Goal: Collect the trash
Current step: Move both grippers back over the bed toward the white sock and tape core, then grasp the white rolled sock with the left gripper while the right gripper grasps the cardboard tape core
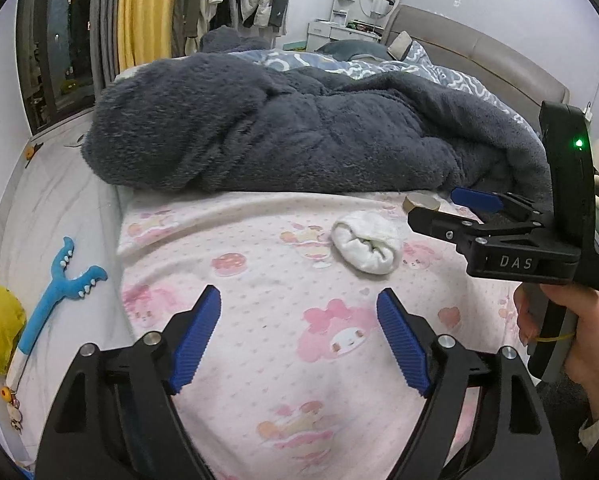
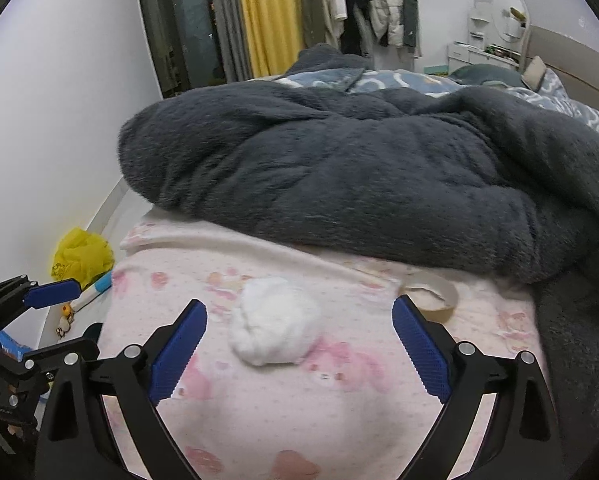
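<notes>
A crumpled white tissue ball (image 1: 366, 247) lies on the pink cartoon-print sheet (image 1: 259, 320); it also shows in the right wrist view (image 2: 274, 326), just ahead of my right gripper (image 2: 299, 344), which is open and empty. A brown tape ring (image 2: 431, 294) lies beyond it to the right, and shows small in the left wrist view (image 1: 421, 203). My left gripper (image 1: 299, 338) is open and empty, over the sheet short of the tissue. The right gripper (image 1: 439, 210) shows from the side in the left view, open near the tape ring.
A dark grey fleece blanket (image 1: 299, 128) is heaped across the bed behind the sheet. On the floor at the left lie a yellow plastic bag (image 2: 81, 256) and a blue toy (image 1: 59, 280). A window, curtains and hanging clothes stand at the back.
</notes>
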`<state>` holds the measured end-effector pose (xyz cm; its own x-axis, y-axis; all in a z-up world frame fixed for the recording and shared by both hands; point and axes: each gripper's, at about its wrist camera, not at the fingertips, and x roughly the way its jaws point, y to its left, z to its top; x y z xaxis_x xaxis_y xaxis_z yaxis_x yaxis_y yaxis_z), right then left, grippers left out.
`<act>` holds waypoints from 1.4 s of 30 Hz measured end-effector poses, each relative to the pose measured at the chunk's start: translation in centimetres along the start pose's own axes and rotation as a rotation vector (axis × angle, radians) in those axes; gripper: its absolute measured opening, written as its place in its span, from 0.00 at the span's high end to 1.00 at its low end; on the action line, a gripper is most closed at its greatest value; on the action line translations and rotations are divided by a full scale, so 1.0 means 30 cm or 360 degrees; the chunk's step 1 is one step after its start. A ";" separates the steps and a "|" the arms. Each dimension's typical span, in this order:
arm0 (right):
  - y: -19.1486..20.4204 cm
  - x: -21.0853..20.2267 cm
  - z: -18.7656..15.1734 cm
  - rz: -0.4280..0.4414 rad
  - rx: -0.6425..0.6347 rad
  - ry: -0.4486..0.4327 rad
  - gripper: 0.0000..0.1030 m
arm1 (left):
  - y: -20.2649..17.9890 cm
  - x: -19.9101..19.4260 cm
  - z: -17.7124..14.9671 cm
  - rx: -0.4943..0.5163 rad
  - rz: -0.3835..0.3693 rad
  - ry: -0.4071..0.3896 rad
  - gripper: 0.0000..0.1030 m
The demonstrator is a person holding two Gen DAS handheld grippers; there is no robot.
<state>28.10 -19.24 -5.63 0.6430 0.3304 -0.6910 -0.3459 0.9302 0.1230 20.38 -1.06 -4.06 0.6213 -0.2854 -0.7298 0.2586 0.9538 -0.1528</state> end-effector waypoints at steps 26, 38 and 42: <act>-0.317 0.098 -0.058 0.0085 0.0227 -0.0005 0.05 | -0.228 0.289 0.066 0.0081 -0.0062 0.0105 0.18; -0.365 0.213 -0.022 0.0025 0.0232 0.0076 0.05 | -0.198 0.405 0.071 0.0014 -0.0016 0.0143 0.32; -0.367 0.245 -0.017 0.0031 0.0237 0.0091 0.06 | -0.199 0.406 0.071 0.0012 -0.0024 0.0138 0.41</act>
<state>36.29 -27.13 -12.41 0.5957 0.3427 -0.7264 -0.2498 0.9386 0.2380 27.96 -10.43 -10.62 0.5511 -0.2901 -0.7824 0.2734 0.9486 -0.1592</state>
